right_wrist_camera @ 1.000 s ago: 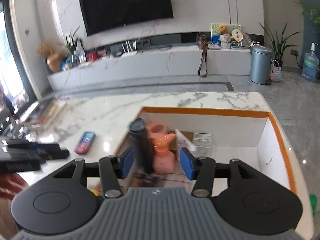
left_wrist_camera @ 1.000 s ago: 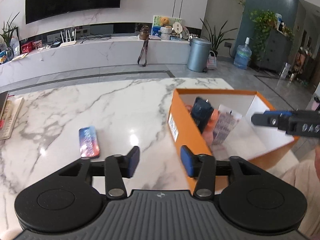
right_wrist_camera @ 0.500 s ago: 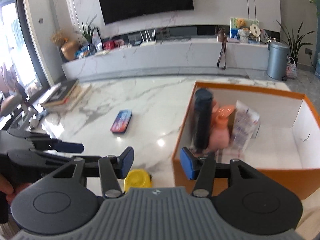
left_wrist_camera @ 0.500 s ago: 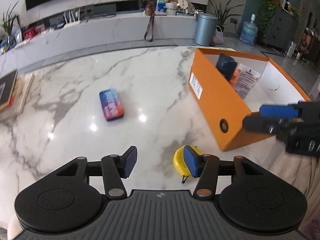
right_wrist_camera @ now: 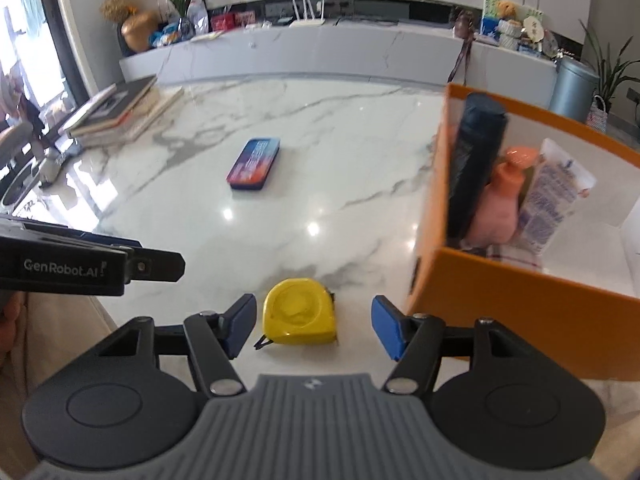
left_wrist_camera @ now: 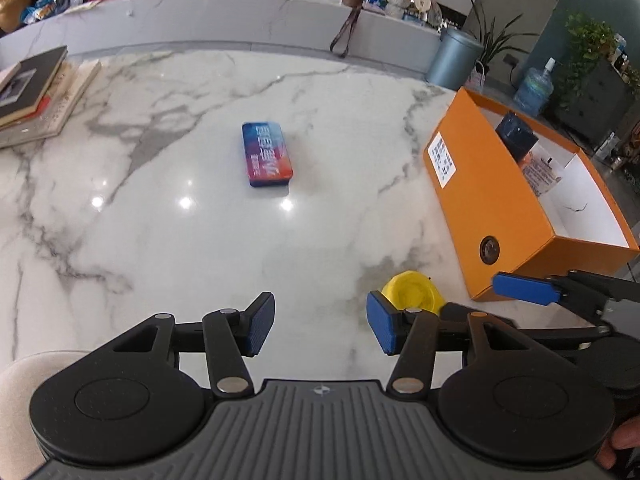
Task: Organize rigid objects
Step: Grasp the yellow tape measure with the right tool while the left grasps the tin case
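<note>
Two items left out | our right gripper (right_wrist_camera: 314, 326) jaws widening around tape measure (right_wrist_camera: 298, 312), probably to box (right_wrist_camera: 520, 312) it | left gripper (left_wrist_camera: 320, 328) spread, empty

In the left wrist view the left gripper's finger (left_wrist_camera: 384, 328) hides part of the yellow tape measure (left_wrist_camera: 412, 294). The orange box (right_wrist_camera: 520, 304) runs off the right wrist view's edge, its contents blurred; its label (left_wrist_camera: 441, 159) is unreadable.
</note>
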Available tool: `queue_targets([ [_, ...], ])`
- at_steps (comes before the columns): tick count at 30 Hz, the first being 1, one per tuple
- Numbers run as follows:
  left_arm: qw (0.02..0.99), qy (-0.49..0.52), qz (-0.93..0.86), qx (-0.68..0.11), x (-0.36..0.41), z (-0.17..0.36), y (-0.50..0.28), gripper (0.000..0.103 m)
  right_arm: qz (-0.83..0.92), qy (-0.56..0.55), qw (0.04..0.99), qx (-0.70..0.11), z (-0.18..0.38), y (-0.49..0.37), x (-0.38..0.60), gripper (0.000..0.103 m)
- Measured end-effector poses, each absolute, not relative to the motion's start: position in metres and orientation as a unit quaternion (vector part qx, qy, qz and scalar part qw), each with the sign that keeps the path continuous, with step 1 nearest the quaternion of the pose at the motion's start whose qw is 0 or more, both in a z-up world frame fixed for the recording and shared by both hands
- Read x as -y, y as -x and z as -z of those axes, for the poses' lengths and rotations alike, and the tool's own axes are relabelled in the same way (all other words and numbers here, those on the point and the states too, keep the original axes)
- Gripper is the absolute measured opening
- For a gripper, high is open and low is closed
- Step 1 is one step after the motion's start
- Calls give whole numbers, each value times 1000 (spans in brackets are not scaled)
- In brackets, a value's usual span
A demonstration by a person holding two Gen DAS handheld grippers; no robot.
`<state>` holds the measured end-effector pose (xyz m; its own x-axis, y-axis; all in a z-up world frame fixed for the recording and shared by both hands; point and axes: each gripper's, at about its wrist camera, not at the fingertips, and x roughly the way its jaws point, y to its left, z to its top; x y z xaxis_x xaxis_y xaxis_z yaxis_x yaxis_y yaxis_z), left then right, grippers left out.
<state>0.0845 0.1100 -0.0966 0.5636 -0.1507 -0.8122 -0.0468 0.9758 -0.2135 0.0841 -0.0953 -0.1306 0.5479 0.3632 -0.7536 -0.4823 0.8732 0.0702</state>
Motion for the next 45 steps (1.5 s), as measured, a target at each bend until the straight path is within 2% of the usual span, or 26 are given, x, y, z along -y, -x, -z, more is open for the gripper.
queue_targets([
  [5, 869, 128, 33, -476, -114, 101, -87, 61, -246, 82, 862, -436, 147, -92, 80, 75],
  [11, 865, 140, 39, -480, -118, 103, -88, 61, -236, 94, 857, -449, 163, -102, 66, 75],
  [15, 862, 143, 39, -485, -118, 103, -91, 61, -232, 90, 850, -465, 170, -109, 66, 69],
  [17, 859, 145, 38, -489, -117, 104, -92, 61, -234, 92, 845, -471, 174, -111, 65, 61],
  [19, 857, 143, 36, -493, -117, 105, -93, 61, -236, 95, 841, -477, 178, -112, 63, 61],
  [21, 856, 139, 35, -497, -116, 105, -94, 61, -240, 103, 843, -471, 178, -113, 61, 56],
  [32, 862, 134, 22, -488, -123, 96, -130, 61, -261, 120, 849, -443, 166, -127, 50, 55],
  [34, 867, 135, 6, -480, -131, 94, -147, 64, -260, 121, 854, -435, 161, -135, 46, 55],
  [36, 872, 137, -12, -470, -139, 94, -167, 73, -260, 116, 857, -429, 157, -145, 42, 55],
  [45, 867, 107, -64, -482, -141, 125, -247, 78, -241, 126, 873, -405, 150, -193, 18, 55],
])
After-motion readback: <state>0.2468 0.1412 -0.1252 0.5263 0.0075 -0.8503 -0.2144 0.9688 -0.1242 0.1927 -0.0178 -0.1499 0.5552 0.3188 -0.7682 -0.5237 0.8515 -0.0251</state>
